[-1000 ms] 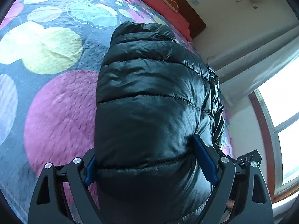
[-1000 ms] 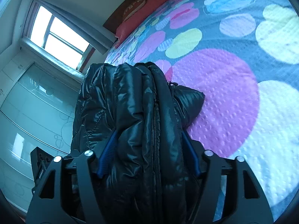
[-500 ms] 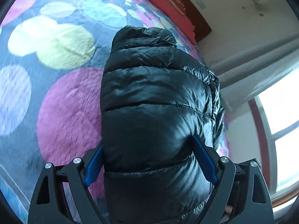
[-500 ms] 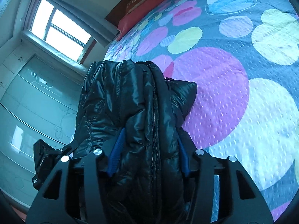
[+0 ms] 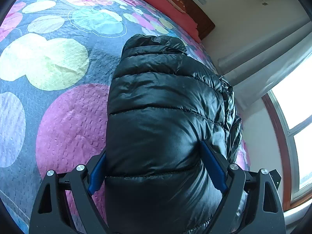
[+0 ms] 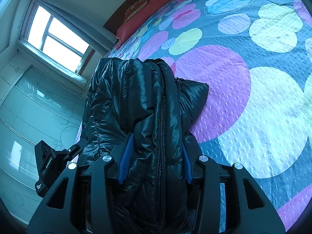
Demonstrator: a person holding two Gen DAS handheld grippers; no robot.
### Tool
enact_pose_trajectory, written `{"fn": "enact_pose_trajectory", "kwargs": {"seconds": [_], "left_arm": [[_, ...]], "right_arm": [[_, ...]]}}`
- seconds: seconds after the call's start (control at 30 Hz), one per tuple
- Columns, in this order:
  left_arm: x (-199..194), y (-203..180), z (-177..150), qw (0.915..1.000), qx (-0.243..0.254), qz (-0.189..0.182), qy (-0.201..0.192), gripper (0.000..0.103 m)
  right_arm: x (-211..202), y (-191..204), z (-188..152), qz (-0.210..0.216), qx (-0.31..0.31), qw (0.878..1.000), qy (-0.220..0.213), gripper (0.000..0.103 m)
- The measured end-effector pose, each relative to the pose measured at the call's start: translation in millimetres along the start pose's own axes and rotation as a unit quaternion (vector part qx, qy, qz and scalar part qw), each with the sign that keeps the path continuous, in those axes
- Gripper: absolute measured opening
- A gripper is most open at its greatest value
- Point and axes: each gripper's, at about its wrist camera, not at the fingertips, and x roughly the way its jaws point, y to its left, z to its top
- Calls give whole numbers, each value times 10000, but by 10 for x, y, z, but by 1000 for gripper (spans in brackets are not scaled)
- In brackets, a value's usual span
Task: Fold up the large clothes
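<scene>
A shiny black puffer jacket (image 5: 165, 97), folded into a thick bundle, lies on the bed's spotted bedspread (image 5: 68, 117). My left gripper (image 5: 153, 148) straddles the quilted end of the bundle, its jaws wide and both blue pads pressed into the sides. In the right wrist view the same jacket (image 6: 136, 97) shows its stacked layers and zipper edge. My right gripper (image 6: 157, 139) is closing on those layers, and its pads dent the fabric on both sides. The jacket's near end is hidden under both grippers.
The bedspread (image 6: 253, 97) stretches far to the right in the right wrist view. A red pillow (image 5: 161, 2) lies against the dark headboard. A window (image 6: 56, 37) and a glass-fronted wardrobe (image 6: 29, 107) stand beyond the bed's edge. The left gripper's body (image 6: 48, 163) shows beside the jacket.
My right gripper's jaws have drawn closer together, squeezing the jacket's layers. The left gripper's hold looks the same; its view swayed slightly.
</scene>
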Motion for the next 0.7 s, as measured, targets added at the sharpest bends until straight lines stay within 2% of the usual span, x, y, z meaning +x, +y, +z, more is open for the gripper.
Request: {"fn": "enact_pose_trajectory", "kwargs": {"seconds": [0.13, 0.27, 0.43, 0.7], "left_arm": [[-42, 44, 27, 9998, -155, -151, 18, 86], [-192, 163, 55, 9983, -473, -272, -196, 86], [-234, 191, 24, 9988, -449, -160, -116, 86], [-428, 96, 51, 9994, -162, 11, -307, 86]], "right_arm": [[-7, -12, 8, 56, 59, 10000, -3, 42], [-17, -16, -6, 76, 95, 9999, -23, 41], [-22, -30, 19, 73, 37, 10000, -29, 42], [-231, -59, 93, 163, 87, 9997, -150, 57]]}}
